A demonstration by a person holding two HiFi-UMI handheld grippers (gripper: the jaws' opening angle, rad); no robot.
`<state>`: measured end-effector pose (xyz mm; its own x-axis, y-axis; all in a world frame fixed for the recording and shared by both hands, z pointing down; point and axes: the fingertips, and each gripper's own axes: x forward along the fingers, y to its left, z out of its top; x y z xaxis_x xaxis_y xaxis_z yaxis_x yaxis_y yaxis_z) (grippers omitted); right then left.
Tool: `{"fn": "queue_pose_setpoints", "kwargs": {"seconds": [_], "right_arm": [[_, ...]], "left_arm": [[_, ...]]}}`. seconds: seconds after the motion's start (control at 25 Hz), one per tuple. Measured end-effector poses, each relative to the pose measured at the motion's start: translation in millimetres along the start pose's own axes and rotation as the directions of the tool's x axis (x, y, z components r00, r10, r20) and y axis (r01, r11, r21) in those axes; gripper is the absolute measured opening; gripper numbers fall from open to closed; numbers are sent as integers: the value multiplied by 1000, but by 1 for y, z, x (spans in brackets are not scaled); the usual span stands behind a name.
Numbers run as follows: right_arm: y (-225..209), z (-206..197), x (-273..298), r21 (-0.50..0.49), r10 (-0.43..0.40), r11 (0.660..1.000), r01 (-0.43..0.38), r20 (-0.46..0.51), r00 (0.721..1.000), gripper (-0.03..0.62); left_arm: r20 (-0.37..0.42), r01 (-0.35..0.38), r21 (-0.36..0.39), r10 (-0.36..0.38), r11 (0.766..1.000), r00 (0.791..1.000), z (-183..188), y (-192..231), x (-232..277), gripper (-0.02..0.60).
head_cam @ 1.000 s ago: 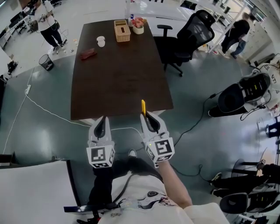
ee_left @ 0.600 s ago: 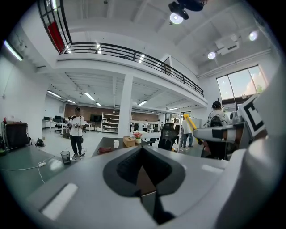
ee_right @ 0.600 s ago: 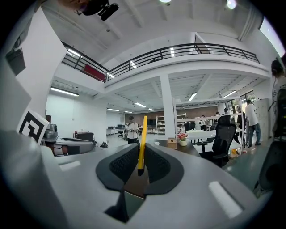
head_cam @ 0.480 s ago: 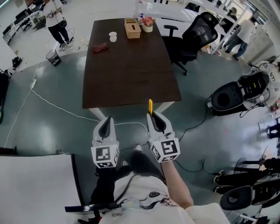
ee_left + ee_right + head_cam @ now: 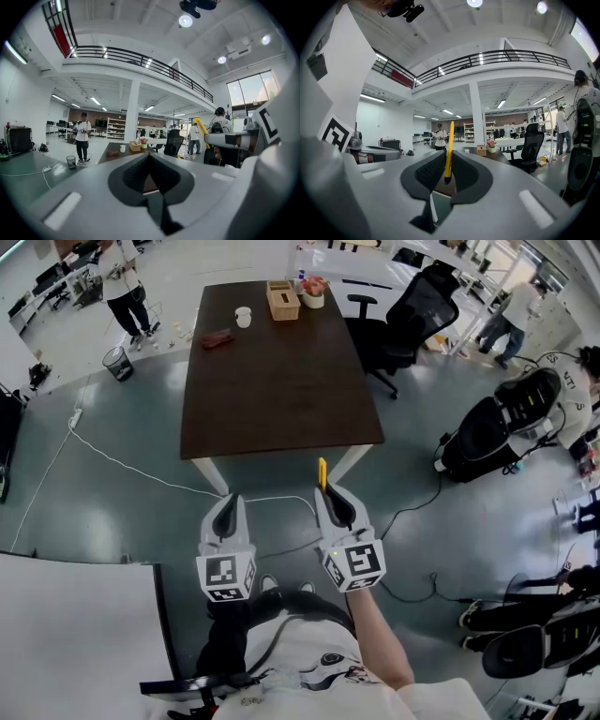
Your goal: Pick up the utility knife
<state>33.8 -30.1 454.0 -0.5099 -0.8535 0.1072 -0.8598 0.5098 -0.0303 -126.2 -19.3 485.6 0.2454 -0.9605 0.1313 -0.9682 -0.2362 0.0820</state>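
Backing off now: the dark table (image 5: 281, 381) sits further away than a second ago, and the yellow utility knife (image 5: 322, 472) has come away with the right gripper (image 5: 328, 495). Its jaws pinch the knife's lower end, so most of the body stands out past the tips, off the tabletop. The left gripper (image 5: 225, 504) is pressed together on nothing. With so short a hold the knife could pivot, so I'd keep the squeeze firm, the wrist level and the movement slow.

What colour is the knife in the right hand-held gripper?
Yellow. The knife shows best in the right gripper view.
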Motion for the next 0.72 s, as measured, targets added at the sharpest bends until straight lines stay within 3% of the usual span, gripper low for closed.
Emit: {"fn": "queue_pose_setpoints", "kwargs": {"seconds": [0.52, 0.72], "right_arm": [[-28, -1, -71, 26, 19, 999, -20, 28, 999, 46], [-27, 1, -82, 36, 29, 999, -30, 35, 999, 46]], "left_arm": [[21, -22, 59, 21, 998, 1000, 11, -77, -35, -3], [41, -25, 75, 22, 997, 999, 21, -86, -38, -3]]}}
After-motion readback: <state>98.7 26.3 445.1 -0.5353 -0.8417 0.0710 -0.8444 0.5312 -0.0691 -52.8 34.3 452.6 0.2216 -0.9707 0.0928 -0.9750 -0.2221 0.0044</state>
